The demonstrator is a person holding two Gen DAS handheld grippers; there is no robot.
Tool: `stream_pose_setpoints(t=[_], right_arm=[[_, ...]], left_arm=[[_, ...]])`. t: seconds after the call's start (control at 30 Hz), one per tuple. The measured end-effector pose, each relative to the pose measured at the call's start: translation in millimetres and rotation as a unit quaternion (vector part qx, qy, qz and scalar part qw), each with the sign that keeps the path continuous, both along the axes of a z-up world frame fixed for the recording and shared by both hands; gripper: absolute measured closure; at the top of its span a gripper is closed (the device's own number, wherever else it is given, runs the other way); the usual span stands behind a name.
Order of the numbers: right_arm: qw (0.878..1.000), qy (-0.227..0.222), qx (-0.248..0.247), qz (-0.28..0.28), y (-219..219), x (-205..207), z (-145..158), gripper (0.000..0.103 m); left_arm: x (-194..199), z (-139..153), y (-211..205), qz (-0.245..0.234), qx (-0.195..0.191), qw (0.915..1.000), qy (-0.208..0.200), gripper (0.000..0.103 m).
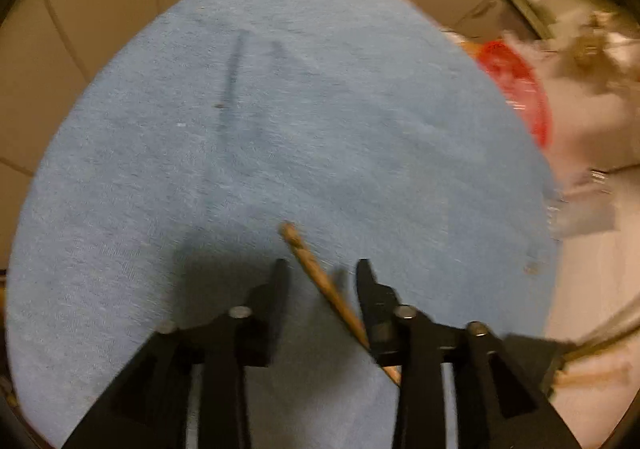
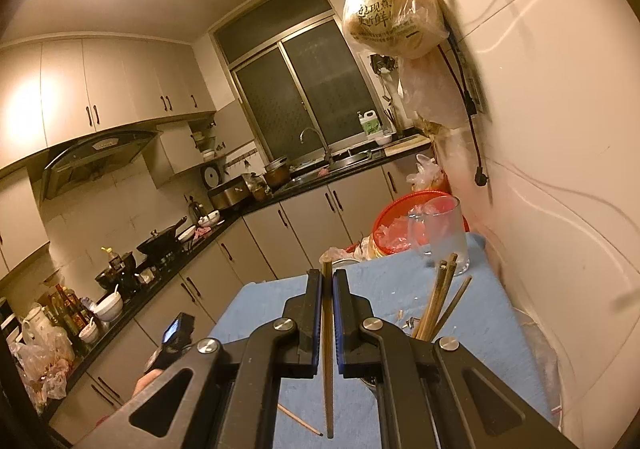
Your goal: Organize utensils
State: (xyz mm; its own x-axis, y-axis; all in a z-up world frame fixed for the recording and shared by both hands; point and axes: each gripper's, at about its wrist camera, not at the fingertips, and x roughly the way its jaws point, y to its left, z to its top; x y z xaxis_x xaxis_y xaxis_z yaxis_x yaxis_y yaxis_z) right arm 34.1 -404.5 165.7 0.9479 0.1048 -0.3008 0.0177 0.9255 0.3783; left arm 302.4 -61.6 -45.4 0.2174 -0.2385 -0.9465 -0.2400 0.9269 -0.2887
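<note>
The left gripper [image 1: 322,269] hangs over the blue cloth [image 1: 280,109], jaws spread around a wooden chopstick [image 1: 316,273]; the right gripper [image 2: 327,281] pinches a dark chopstick [image 2: 327,369], a glass [image 2: 442,233] at two o'clock.

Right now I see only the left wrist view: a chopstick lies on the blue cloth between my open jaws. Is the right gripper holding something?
Observer: Yes. The right gripper is shut on one dark chopstick.
Operator: Where do the other chopsticks stand?
Observer: A bundle of chopsticks stands just to the right of that gripper; its base is hidden behind the gripper.
Operator: Is anything else on the cloth?
Observer: A clear glass stands at the far corner of the blue cloth.
</note>
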Motion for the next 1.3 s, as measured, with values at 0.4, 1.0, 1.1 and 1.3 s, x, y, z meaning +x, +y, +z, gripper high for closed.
stream_pose_setpoints(t=[0.4,1.0,1.1,1.3], right_arm=[[1.0,0.001,0.009,0.005,-6,0,-3,0.097],[1.0,-0.011,-0.003,-0.021,1,-18,7,0.097],[1.0,-0.013,-0.007,-0.026,3,-21,9,0.097],[0.999,-0.019,-0.013,-0.036,3,-25,14,0.097]], left_arm=[[12,-7,-46,-0.037,0.093,0.9946,-0.028,0.094],[-116,151,-57,-0.159,0.001,0.9471,-0.279,0.096],[-132,171,-56,-0.175,0.0,0.934,-0.311,0.096],[-142,195,-62,-0.193,-0.003,0.9204,-0.34,0.096]])
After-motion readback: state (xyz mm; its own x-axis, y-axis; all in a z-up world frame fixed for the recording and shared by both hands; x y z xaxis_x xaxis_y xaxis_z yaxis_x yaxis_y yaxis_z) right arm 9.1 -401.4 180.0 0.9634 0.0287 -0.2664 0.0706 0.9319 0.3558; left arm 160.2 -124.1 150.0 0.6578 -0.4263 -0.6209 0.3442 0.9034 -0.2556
